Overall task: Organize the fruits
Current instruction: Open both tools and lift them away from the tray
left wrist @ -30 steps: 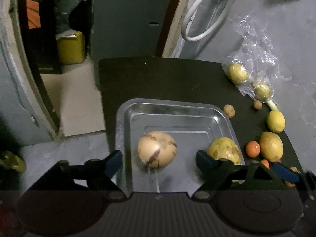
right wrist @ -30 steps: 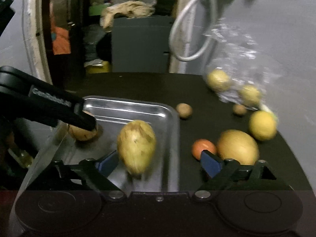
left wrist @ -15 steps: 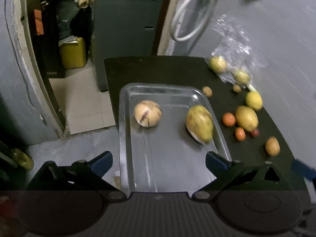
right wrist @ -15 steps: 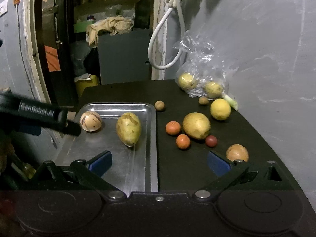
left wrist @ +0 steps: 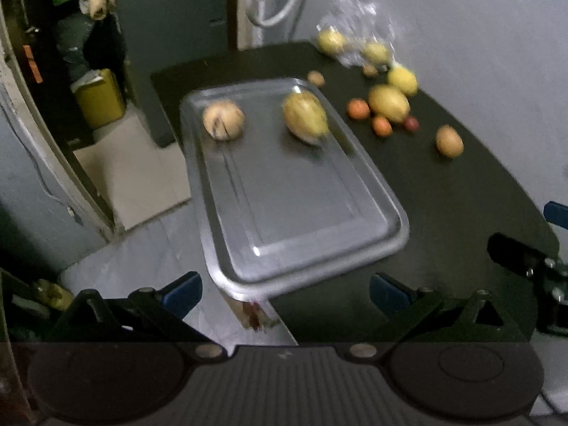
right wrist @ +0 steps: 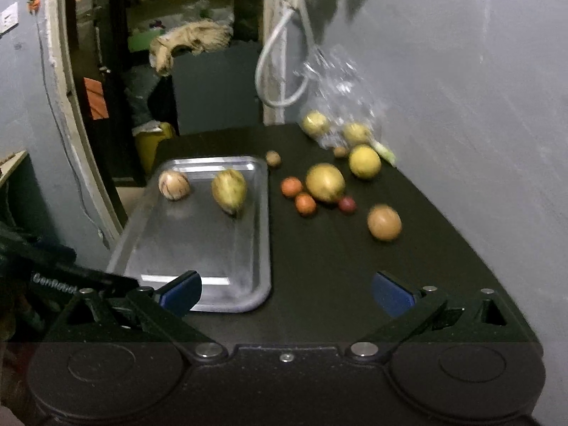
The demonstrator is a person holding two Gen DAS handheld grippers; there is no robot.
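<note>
We judge the round tan-brown fruit [right wrist: 384,222], loose on the black tabletop [right wrist: 337,266] right of centre in the right wrist view, the likely next pick. It lies ahead and right of our right gripper [right wrist: 287,293], fingers spread, empty. The left gripper [left wrist: 285,293], also spread, sits farther off behind the steel tray [left wrist: 355,269].

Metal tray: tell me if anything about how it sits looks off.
The metal tray sits askew: in the left wrist view its near left corner juts past the black table's edge, over the floor. Two fruits lie at its far end.
</note>
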